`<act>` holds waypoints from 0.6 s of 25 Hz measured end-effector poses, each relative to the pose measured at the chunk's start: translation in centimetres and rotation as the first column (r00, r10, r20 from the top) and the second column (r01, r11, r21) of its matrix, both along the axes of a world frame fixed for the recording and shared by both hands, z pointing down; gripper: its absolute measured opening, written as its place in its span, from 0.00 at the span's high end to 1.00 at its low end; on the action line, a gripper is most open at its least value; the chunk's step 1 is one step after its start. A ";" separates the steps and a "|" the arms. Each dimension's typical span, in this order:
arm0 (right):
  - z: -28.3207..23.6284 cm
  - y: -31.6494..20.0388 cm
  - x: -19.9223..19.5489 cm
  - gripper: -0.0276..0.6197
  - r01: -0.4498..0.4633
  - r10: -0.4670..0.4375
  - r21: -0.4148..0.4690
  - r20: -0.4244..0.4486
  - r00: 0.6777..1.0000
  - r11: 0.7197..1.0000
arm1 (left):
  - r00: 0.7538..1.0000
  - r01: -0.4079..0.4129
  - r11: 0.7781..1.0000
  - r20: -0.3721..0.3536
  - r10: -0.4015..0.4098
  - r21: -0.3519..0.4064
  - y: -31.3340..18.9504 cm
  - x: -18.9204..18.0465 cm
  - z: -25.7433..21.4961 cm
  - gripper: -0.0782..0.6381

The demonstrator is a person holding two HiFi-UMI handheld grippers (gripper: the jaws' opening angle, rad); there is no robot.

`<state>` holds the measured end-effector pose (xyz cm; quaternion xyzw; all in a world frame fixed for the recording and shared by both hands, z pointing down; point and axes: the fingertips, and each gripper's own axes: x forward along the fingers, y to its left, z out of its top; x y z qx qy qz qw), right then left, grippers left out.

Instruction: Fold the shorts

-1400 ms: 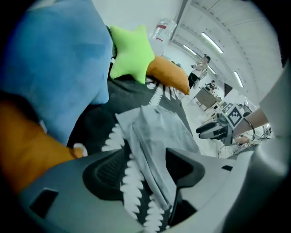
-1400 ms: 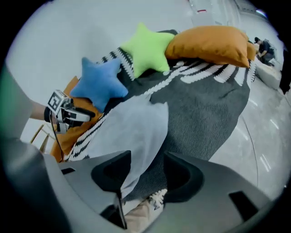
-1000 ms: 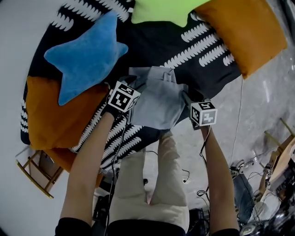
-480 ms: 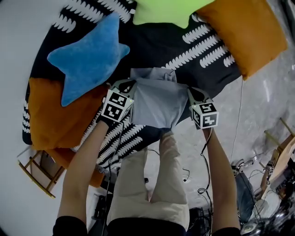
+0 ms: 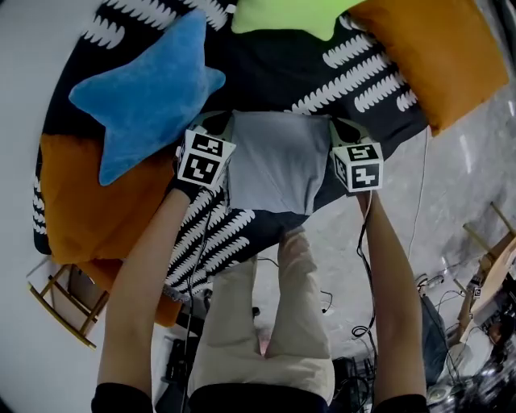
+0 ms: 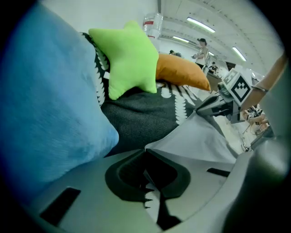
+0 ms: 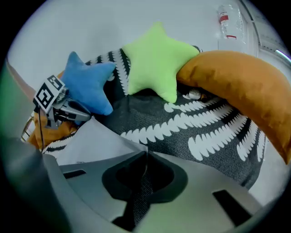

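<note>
The grey shorts (image 5: 278, 161) hang stretched flat between my two grippers over the black-and-white patterned cover (image 5: 266, 77). My left gripper (image 5: 221, 129) is shut on the shorts' upper left corner, and its own view shows grey cloth (image 6: 200, 141) pinched in the closed jaws (image 6: 146, 150). My right gripper (image 5: 337, 129) is shut on the upper right corner; the fabric edge (image 7: 97, 141) runs into its closed jaws (image 7: 145, 157). Each gripper shows in the other's view: right gripper (image 6: 227, 98), left gripper (image 7: 57, 107). The shorts' lower edge drapes over the cover's near side.
A blue star cushion (image 5: 149, 89) lies left of the shorts, a green star cushion (image 5: 286, 16) behind them, orange pillows at the right (image 5: 439, 52) and left (image 5: 89, 193). A wooden chair (image 5: 68, 302) stands at lower left. Cables (image 5: 355, 323) lie on the floor.
Both grippers closed on the shorts' upper corners, then carried them up and away from me, spreading apart. The crumpled cloth is now pulled flat between them.
</note>
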<state>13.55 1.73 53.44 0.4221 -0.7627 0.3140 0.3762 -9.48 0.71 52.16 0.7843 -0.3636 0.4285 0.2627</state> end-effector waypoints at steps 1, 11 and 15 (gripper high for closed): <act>0.8 0.1 -0.2 0.86 -0.006 0.006 -0.022 -0.022 1.000 1.000 | 1.000 0.017 1.000 0.025 -0.016 -0.012 0.2 -0.5 0.9 0.87; -2.6 2.5 -2.1 0.93 -0.238 0.233 -0.010 0.263 0.936 0.971 | 0.993 -0.009 0.998 -0.122 0.002 -0.061 3.0 4.3 -0.7 0.74; 2.2 6.5 -9.7 0.93 -0.049 0.072 -0.082 0.301 0.951 0.995 | 0.981 -0.088 0.987 -0.184 0.063 -0.133 6.9 4.8 4.7 0.76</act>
